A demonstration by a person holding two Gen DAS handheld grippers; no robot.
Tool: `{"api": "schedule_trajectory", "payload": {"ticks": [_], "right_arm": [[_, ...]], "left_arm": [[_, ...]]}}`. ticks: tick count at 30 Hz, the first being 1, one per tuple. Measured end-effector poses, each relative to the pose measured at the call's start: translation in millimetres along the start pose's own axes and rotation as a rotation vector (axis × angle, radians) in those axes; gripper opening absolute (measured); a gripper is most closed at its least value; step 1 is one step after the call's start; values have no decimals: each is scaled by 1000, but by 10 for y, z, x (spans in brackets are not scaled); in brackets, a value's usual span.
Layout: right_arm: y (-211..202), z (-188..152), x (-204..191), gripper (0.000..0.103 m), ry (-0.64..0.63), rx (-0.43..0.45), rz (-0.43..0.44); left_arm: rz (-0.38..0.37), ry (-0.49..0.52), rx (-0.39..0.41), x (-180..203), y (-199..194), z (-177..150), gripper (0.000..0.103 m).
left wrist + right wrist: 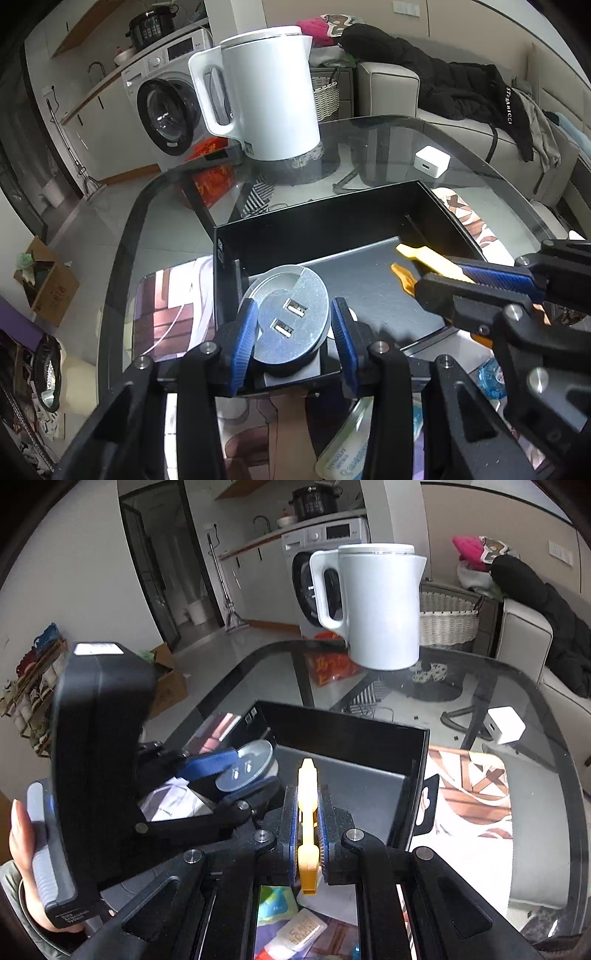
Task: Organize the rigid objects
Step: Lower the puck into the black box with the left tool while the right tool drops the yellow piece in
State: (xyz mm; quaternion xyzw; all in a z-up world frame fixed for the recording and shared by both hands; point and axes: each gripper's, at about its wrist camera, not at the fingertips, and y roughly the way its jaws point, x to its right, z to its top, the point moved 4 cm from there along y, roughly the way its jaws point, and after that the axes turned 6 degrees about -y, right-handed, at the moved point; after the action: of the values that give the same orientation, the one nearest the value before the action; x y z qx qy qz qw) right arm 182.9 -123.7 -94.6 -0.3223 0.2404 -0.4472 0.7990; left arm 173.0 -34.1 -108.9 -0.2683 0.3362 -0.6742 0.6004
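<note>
A round silver USB hub [291, 317] with two ports sits between the blue pads of my left gripper [295, 325], over the near left corner of a black open box [332, 225]. The left jaws stand slightly wider than the disc; the right pad seems apart from it. The hub also shows in the right wrist view [245, 771]. My right gripper [307, 808] is shut on a yellow clip [307, 805], held over the box [351, 734]. In the left wrist view the right gripper [443, 277] enters from the right with the clip [417, 254].
A white kettle [266, 96] stands at the far side of the glass table [480, 155]. A white charger cube [432, 157] lies at the right of the box. Packets lie under the glass. A sofa with dark clothes stands behind.
</note>
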Motion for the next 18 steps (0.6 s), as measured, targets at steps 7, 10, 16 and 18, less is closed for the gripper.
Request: {"api": "schedule_trajectory", "payload": {"ticks": [7,10,16,18], "right_arm": [[88,-33,59,9,32,-55,11],[107,-65,30,9,7,-88,-3],[137,-141,64,9,8,-113,-8],[128,-140,66,12,11,-110,-5]], "left_arm": [[-36,-22,-64,-28,-40,-25,40],[-47,-14,-83,-15,-50,-70,40],[2,48,-48,18,-80,-86,44],[18,48,-37,11,-102,-86,50]]}}
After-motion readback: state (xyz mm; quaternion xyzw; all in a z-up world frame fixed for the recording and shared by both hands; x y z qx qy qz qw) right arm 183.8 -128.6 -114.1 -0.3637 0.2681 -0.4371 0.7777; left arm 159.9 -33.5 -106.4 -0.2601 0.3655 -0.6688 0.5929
